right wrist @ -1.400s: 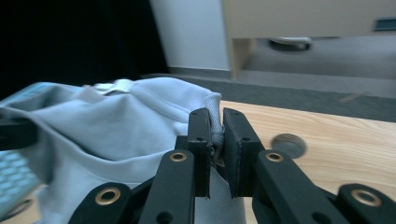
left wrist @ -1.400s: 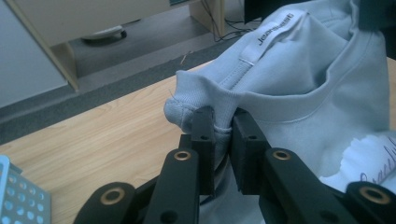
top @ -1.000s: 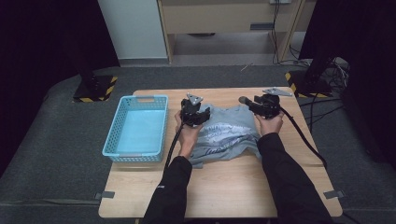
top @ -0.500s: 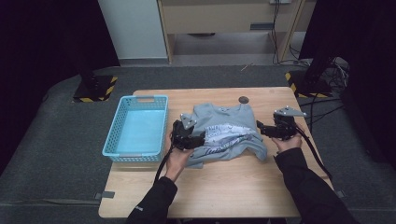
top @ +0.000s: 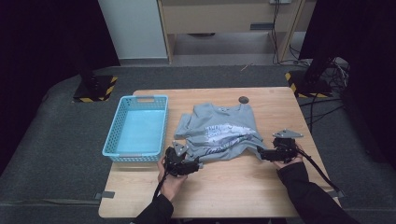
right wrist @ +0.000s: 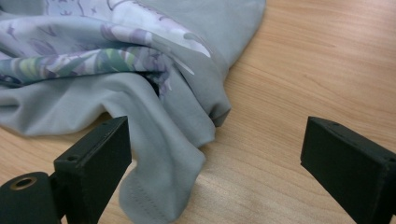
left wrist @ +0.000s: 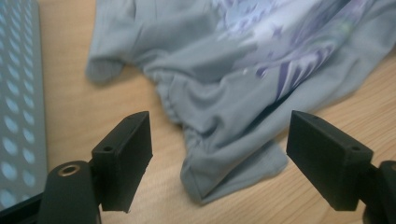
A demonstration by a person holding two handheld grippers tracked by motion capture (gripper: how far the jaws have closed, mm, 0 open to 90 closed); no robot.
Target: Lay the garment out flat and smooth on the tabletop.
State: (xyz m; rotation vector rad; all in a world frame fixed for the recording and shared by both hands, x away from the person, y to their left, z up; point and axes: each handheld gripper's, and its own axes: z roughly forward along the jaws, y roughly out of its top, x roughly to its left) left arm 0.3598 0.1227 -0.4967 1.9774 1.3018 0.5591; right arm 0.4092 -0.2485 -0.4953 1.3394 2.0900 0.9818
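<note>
The left gripper point(left wrist: 219, 163) stands with jaws wide apart, having just been opening, over the wooden table point(left wrist: 79, 116). A corner of the grey shirt point(left wrist: 224, 93) lies between them, untouched. A blue basket point(left wrist: 18, 93) sits left of the shirt.

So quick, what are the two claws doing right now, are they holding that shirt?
Left claw: open, jaws have just been opening, a corner of the grey shirt lies loose between them.
Right claw: open, just been opening, shirt hem unpinched.
</note>
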